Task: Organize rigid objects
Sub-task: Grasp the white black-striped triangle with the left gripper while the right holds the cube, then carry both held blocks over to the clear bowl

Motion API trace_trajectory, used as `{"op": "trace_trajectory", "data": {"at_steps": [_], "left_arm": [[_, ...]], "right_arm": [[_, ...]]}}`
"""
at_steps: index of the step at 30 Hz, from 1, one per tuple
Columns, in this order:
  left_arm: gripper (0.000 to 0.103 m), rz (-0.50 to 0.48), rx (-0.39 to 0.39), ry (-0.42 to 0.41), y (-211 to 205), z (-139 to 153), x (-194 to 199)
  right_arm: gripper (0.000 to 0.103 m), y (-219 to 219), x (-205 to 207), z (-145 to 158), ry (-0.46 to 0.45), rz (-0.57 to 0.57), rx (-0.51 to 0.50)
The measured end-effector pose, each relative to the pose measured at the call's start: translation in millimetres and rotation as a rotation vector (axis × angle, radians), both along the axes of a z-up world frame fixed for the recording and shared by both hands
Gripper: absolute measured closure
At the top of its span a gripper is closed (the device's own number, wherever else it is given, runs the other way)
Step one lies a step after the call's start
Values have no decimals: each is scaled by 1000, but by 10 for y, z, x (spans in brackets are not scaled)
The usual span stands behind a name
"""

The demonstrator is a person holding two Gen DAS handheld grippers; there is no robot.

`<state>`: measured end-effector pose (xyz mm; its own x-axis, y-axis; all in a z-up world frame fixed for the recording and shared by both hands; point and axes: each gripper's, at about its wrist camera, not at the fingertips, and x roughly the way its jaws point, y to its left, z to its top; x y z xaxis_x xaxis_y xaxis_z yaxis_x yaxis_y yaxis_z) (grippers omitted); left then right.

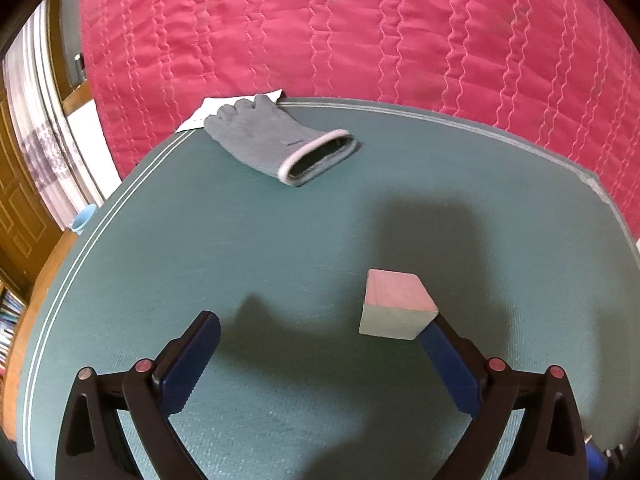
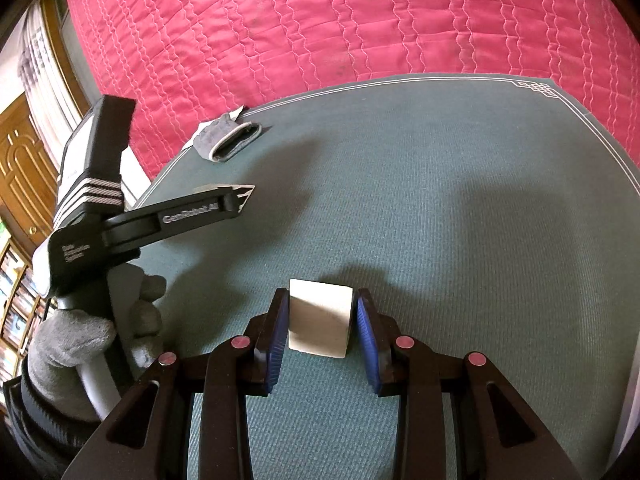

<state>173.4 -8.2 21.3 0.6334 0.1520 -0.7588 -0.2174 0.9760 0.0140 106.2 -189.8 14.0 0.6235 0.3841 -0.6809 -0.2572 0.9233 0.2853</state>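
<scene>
My right tongs (image 2: 320, 320) pinch the pale block (image 2: 320, 318) resting on the green tabletop (image 2: 460, 208). My left tongs (image 1: 320, 332) stand spread, empty. A grey glove (image 1: 276, 142) lies well ahead.

Behind the glove (image 1: 272, 144), a white sheet (image 1: 224, 110), mostly covered. Behind the block (image 1: 394, 306) in the left wrist view, the tip of one blue pad (image 1: 448, 364). Cut off at the left edge: a blurred bookshelf (image 2: 14, 296). Small lettering on the left gripper (image 2: 240, 200), partly unreadable.
</scene>
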Motion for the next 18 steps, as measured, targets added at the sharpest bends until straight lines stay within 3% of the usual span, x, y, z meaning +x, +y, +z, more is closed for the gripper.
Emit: {"op": "trace_trajectory", "data": {"at_steps": [3, 8, 14, 18], "left_arm": [[2, -6, -22, 6, 23, -11, 18], [14, -51, -19, 14, -39, -17, 74], [37, -114, -18, 16, -125, -23, 142], [62, -155, -22, -3, -173, -10, 130]], "right_arm": [[69, 1, 0, 0, 0, 0, 0], [69, 2, 1, -1, 0, 0, 0], [69, 2, 2, -1, 0, 0, -1], [69, 3, 2, -1, 0, 0, -2]]}}
